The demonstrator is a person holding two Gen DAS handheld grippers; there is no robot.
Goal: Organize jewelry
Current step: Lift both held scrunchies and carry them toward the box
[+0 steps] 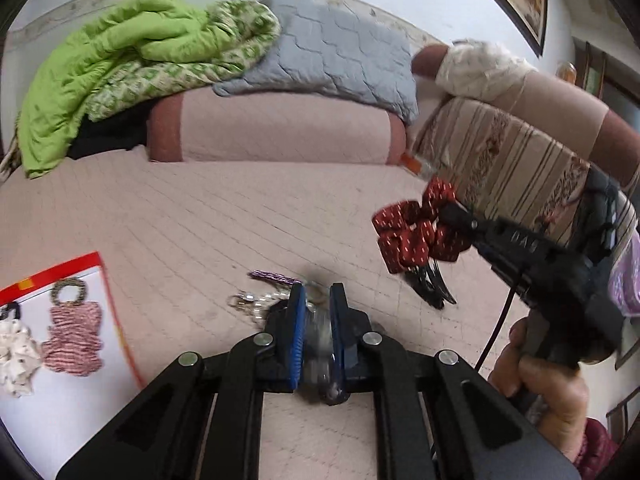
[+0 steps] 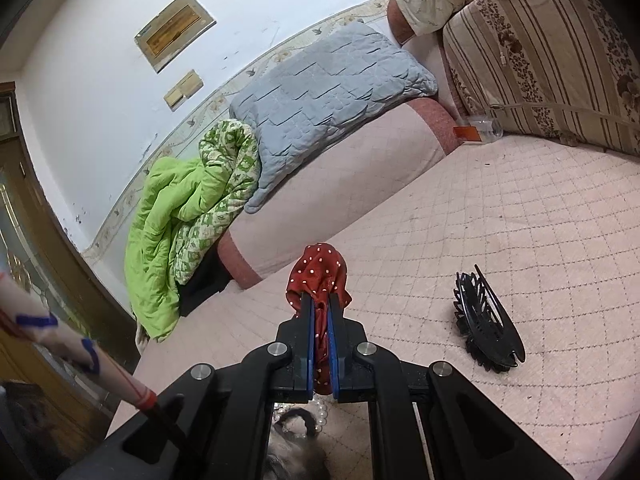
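My right gripper (image 2: 320, 300) is shut on a red white-dotted scrunchie (image 2: 318, 270) and holds it above the pink bed; it shows in the left wrist view (image 1: 412, 236) too. My left gripper (image 1: 318, 292) is shut on a blurred clear, silvery jewelry piece (image 1: 318, 332) low over the bed. A silver beaded piece (image 1: 250, 304) and a purple clip (image 1: 274, 278) lie just ahead of it. A black claw hair clip (image 2: 486, 330) lies on the bed right of my right gripper. A white sheet with a red border (image 1: 72, 392) at left carries a pink striped scrunchie (image 1: 74, 336), a white scrunchie (image 1: 16, 354) and a beaded ring (image 1: 68, 292).
Pink quilted bedcover (image 2: 500, 216) all around. A pink bolster (image 1: 280, 128), grey pillow (image 1: 340, 56) and green quilt (image 1: 120, 64) lie at the back. A striped floral cushion (image 2: 552, 48) stands at right with a small clear jar (image 2: 482, 128) by it. Pearl beads (image 2: 320, 414) lie under my right gripper.
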